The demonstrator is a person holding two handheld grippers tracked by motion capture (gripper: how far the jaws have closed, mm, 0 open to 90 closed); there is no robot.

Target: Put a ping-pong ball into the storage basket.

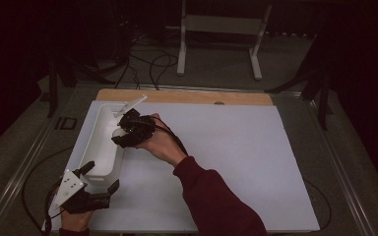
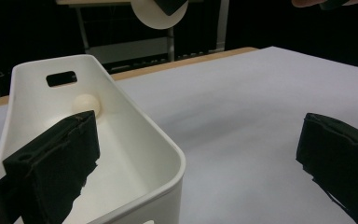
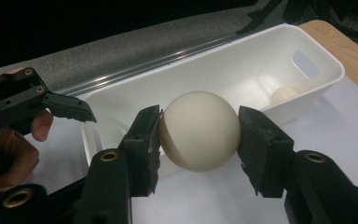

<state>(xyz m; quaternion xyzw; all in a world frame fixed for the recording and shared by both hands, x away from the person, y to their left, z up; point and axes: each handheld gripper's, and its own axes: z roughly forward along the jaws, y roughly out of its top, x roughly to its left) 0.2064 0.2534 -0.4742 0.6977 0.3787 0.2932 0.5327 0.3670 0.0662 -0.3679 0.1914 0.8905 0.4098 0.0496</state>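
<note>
Balls number two: one cream ball (image 3: 199,130) is pinched between the jaws of the right gripper (image 3: 199,133), held above the long side of the single white bin (image 3: 223,70); the second ball (image 3: 284,94) lies inside that bin at its far end, under the handle slot. The bin sits along the left edge of the white desk mat (image 1: 226,162), its far end near the far left corner. Grippers also number two. The left gripper (image 1: 101,179) rests at the bin's near end with its jaws spread wide, one inside the bin and one outside, pinching nothing.
</note>
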